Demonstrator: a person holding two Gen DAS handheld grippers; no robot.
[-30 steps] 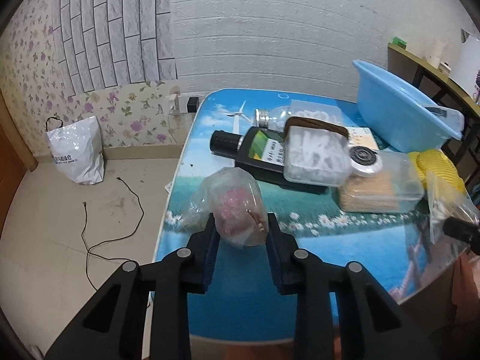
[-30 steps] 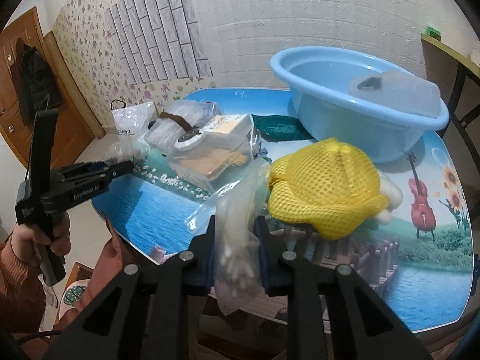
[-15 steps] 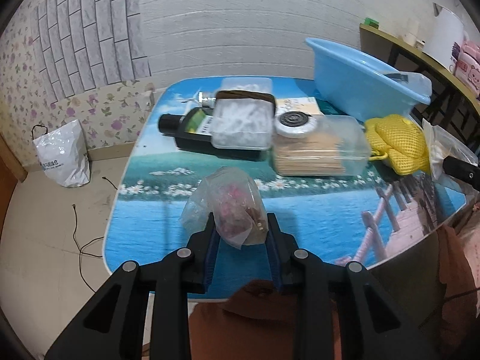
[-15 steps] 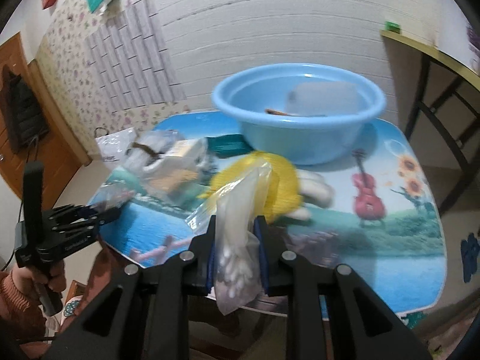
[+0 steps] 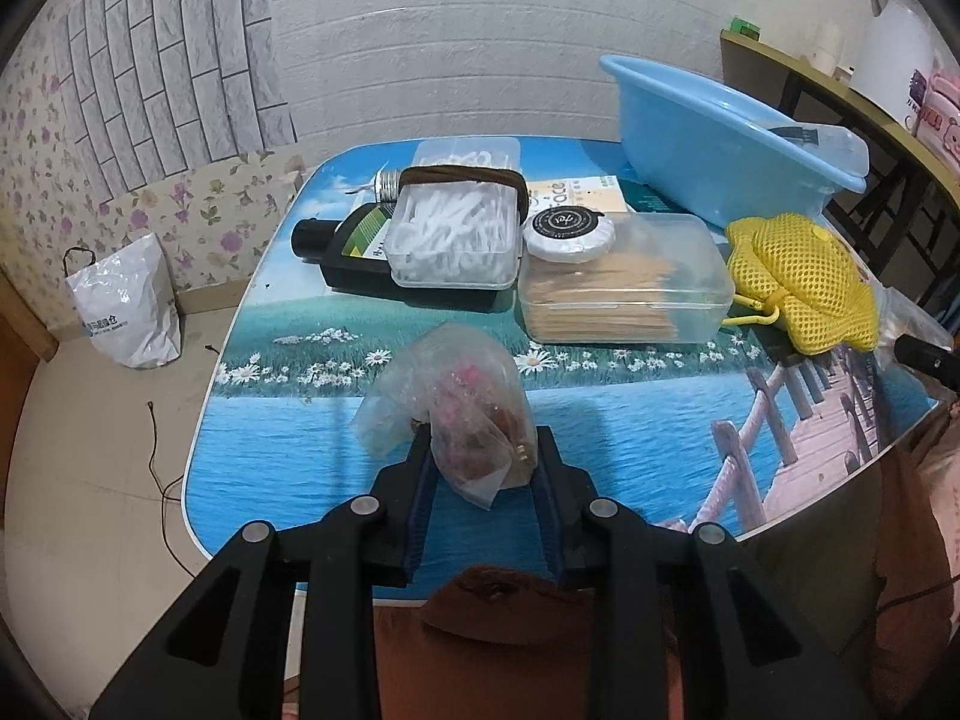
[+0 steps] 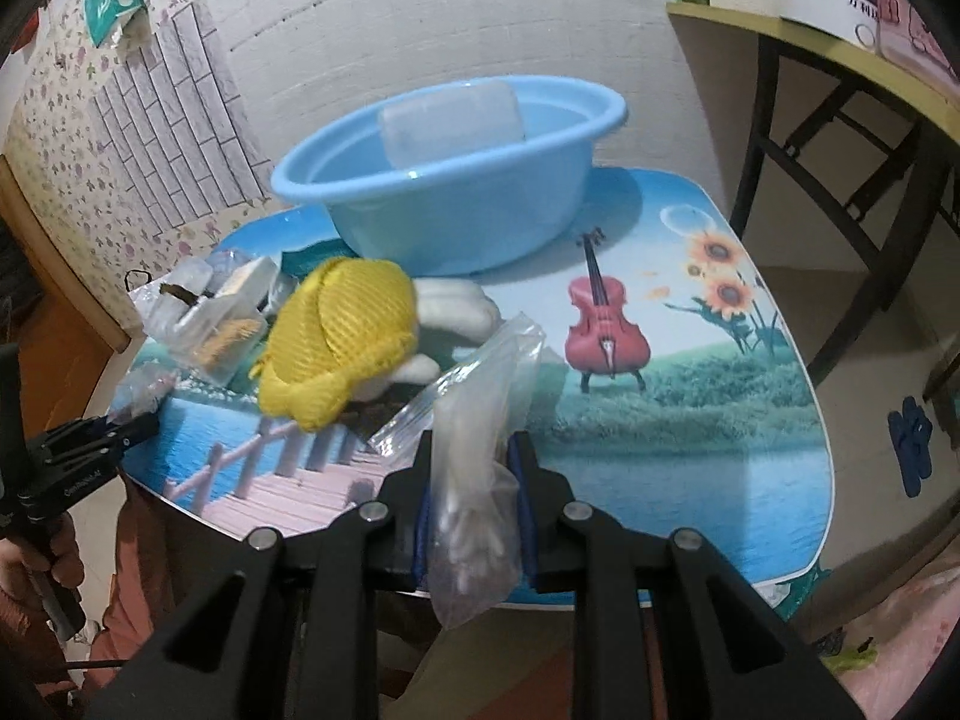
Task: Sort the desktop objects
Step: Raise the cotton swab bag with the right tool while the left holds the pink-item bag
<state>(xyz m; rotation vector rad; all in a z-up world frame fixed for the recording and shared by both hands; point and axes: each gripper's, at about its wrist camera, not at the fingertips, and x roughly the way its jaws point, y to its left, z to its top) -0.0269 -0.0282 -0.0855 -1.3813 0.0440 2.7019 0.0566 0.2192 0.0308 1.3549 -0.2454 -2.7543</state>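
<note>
My left gripper is shut on a clear plastic bag of pink and brown bits, held above the table's near edge. My right gripper is shut on a clear zip bag of cotton swabs, held over the table's front edge. A blue basin stands at the back with a clear box inside; it also shows in the left wrist view. A yellow mesh bag lies in front of it.
On the picture-printed table lie a box of cotton swabs, a dark bottle, a round white tin on a clear box of sticks. A white shopping bag sits on the floor. A dark-legged desk stands right.
Both grippers drew back toward the table's front edge with their bags still held. The right view swung right, so the basin now sits centre-left.
</note>
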